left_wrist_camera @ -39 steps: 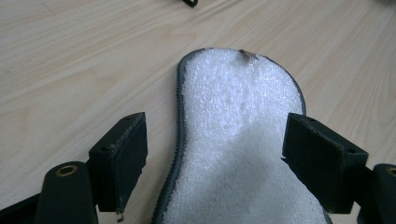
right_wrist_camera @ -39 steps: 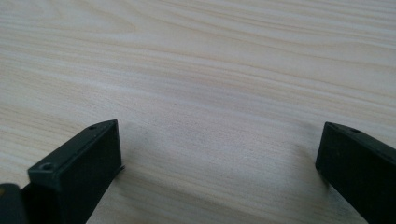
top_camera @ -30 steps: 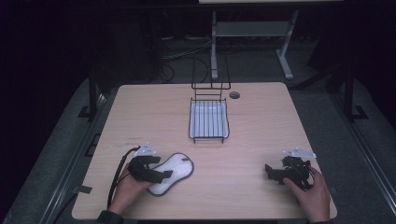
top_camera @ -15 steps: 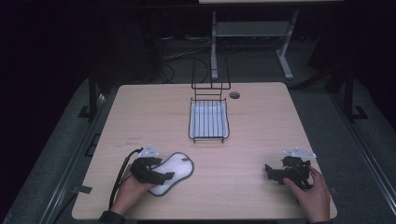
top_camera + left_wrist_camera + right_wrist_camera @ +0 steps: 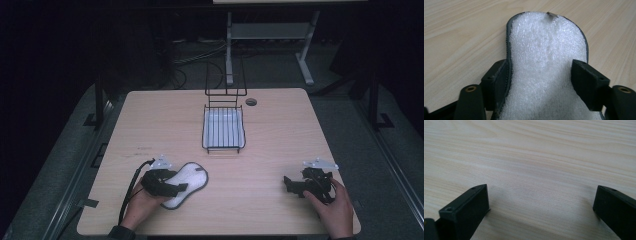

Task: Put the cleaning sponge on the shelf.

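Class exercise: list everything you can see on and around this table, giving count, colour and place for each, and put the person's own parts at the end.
table: one, light wood, centre of the high view.
wire rack: one, black wire with a pale tray bottom, middle of the table toward the far edge.
insole: one, white fleecy top with dark edge, flat on the table at near left, between the left jaws.
hole: one, dark, right of the rack.
left gripper: one, black, jaws either side of the insole.
right gripper: one, black, near right, jaws apart over bare wood.
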### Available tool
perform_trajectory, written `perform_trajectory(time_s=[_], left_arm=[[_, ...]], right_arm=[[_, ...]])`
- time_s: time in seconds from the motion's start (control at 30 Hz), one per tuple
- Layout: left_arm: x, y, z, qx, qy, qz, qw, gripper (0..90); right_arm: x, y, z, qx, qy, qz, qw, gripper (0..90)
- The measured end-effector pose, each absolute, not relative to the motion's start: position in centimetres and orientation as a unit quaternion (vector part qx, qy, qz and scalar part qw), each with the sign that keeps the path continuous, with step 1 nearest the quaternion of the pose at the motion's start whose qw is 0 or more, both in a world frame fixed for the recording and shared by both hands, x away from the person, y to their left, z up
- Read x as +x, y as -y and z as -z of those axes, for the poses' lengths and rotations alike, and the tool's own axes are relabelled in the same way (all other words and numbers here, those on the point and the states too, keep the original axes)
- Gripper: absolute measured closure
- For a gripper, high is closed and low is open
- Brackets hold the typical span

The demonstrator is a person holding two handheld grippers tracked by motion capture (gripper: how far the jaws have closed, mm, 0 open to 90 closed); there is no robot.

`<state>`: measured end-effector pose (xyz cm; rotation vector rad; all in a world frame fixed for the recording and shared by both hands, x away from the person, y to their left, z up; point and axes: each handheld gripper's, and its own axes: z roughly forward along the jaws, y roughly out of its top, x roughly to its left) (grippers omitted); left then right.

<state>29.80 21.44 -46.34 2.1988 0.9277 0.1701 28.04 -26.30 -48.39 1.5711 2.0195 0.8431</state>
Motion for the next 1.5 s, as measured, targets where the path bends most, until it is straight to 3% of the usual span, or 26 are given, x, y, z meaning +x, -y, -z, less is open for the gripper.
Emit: perform_trajectory(time_s=[0.27,0.43,0.57,1.5], left_arm=[[30.0,-22.0,46.2,0.848,-0.368,-0.050,0.379,47.7],[29.9,-22.1,46.1,0.847,-0.365,-0.045,0.384,74.1],[29.9,-22.2,45.9,0.847,-0.363,-0.044,0.386,83.1],[29.8,-22.3,43.4,0.825,-0.363,-0.029,0.432,83.4]], right_arm=[[28.0,26.3,48.4,0.569,-0.731,-0.305,0.222,0.0],[28.0,26.3,48.4,0.569,-0.731,-0.305,0.222,0.0],[28.0,26.3,48.4,0.569,-0.731,-0.305,0.222,0.0],[28.0,26.3,48.4,0.569,-0.731,-0.305,0.222,0.0]])
